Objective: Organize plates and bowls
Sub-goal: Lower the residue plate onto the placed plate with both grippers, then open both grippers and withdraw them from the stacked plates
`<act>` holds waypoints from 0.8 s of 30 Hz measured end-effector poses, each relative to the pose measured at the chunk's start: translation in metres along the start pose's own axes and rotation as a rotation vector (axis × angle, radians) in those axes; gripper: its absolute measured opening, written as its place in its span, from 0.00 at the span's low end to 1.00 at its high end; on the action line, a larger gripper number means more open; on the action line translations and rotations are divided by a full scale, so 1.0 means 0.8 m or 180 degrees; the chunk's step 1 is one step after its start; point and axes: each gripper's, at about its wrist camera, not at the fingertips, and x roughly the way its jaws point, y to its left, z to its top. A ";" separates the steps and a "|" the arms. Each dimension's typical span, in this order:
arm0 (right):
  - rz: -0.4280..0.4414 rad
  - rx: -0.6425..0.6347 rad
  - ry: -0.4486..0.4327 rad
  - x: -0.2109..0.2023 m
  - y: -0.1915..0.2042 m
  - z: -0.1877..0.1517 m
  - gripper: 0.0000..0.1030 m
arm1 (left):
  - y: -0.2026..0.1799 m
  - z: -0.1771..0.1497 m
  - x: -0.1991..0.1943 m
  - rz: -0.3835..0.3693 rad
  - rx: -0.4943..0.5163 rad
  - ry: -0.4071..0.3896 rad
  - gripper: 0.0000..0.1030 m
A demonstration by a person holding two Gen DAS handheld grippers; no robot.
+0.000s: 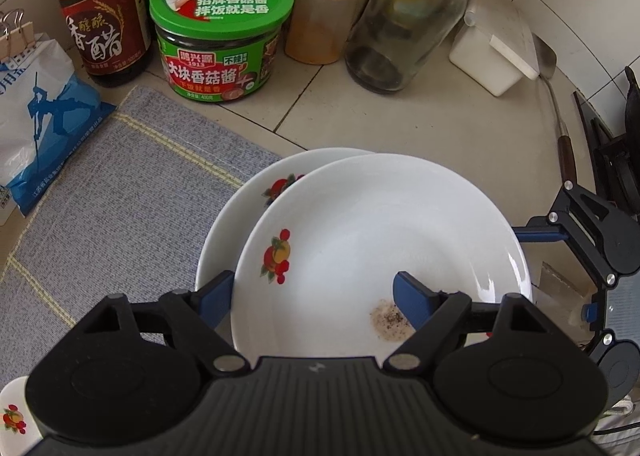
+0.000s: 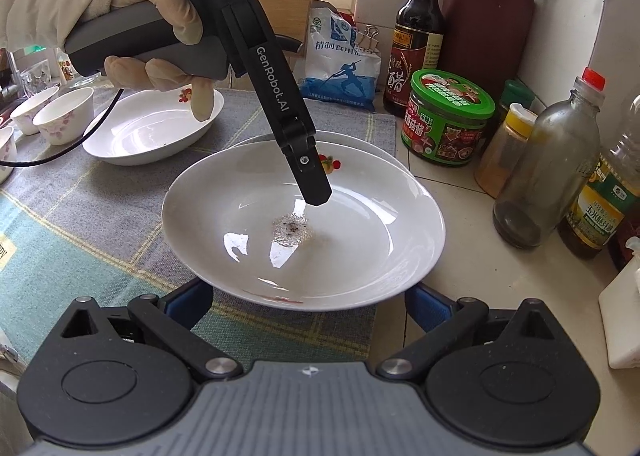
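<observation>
Stacking is the step in hand: an upper plate (image 2: pixel 304 224) rides off-centre over a lower plate (image 1: pixel 240 208) on the grey cloth (image 1: pixel 120 176) covering the worktop (image 1: pixel 400 120).

The left hand-held gripper (image 1: pixel 312 296) is open, one blue finger outside the upper plate's rim, the other over its basin beside a dried speckled stain; neither pad visibly presses. The right hand-held gripper (image 2: pixel 308 302) sits under the plate's near rim with its jaws spread wide; grip there I cannot tell.

Judgement: the next move calls for centring the upper plate on the lower before release, then fetching the third plate (image 2: pixel 152 132) and the small floral bowls (image 2: pixel 64 116) at far left.

Legible writing, largest first: "GenRobot.AI" and "DAS" on the left tool body; "大块香菇酱" on the green-lidded jar (image 1: pixel 220 32); "香醋" on the dark vinegar bottle (image 1: pixel 100 8); "玉米胚芽油" on the oil bottle (image 2: pixel 600 192).
</observation>
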 end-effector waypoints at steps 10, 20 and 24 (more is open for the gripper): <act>-0.0004 -0.0037 -0.0018 -0.001 0.002 -0.002 1.00 | -0.001 -0.001 -0.008 0.0096 0.0009 -0.0077 0.82; 0.0023 -0.0018 -0.0012 -0.004 0.003 -0.009 1.00 | -0.012 -0.006 -0.020 0.0446 0.0121 -0.0243 0.83; 0.0041 0.0006 -0.0031 -0.008 0.002 -0.013 1.00 | -0.013 -0.013 -0.039 0.0467 0.0039 -0.0406 0.83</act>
